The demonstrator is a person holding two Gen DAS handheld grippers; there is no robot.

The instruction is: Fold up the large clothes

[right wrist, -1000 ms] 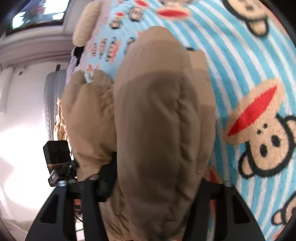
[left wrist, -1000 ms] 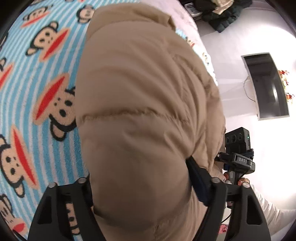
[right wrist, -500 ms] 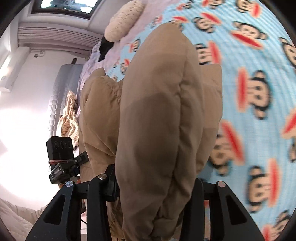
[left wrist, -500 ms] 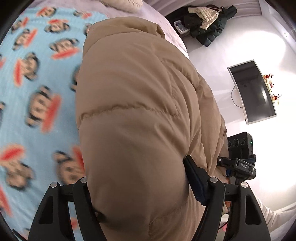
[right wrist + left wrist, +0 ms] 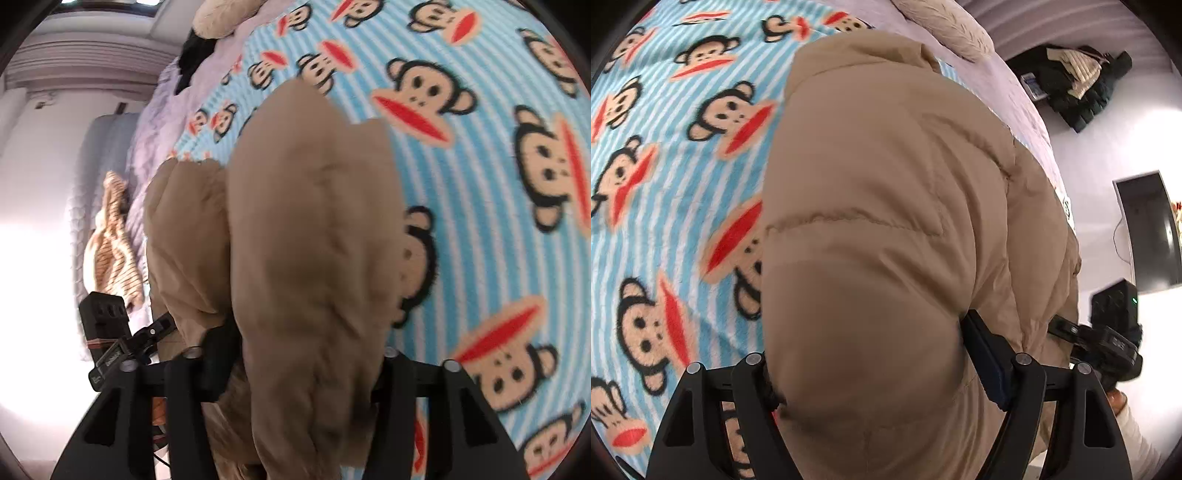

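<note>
A tan puffer jacket [image 5: 886, 184] hangs bunched over a blue striped monkey-print blanket [image 5: 665, 166]. My left gripper [image 5: 871, 350] has a thick fold of it between its fingers. The pads still press on the fabric while the jaws are opening. In the right wrist view another bunch of the jacket [image 5: 306, 203] fills my right gripper [image 5: 303, 350]. Its jaws are opening too, and the fabric is still pinched between them. The blanket [image 5: 480, 184] lies below. Each view shows the other gripper's black body at the edge, the right one [image 5: 1108, 332] and the left one [image 5: 107, 325].
A cream pillow [image 5: 945, 26] lies at the head of the lilac bed sheet [image 5: 1015, 92]. Dark clothes [image 5: 1078, 85] are piled on the floor beside the bed, near a black screen [image 5: 1152, 229]. A striped tan garment [image 5: 110, 240] hangs off the bed's far side. A white sleeve [image 5: 1134, 435] shows at the lower right.
Both grippers have carried the jacket across the bed, so the blanket pattern has slid beneath them. The right gripper's fingers stand wider apart than before.
</note>
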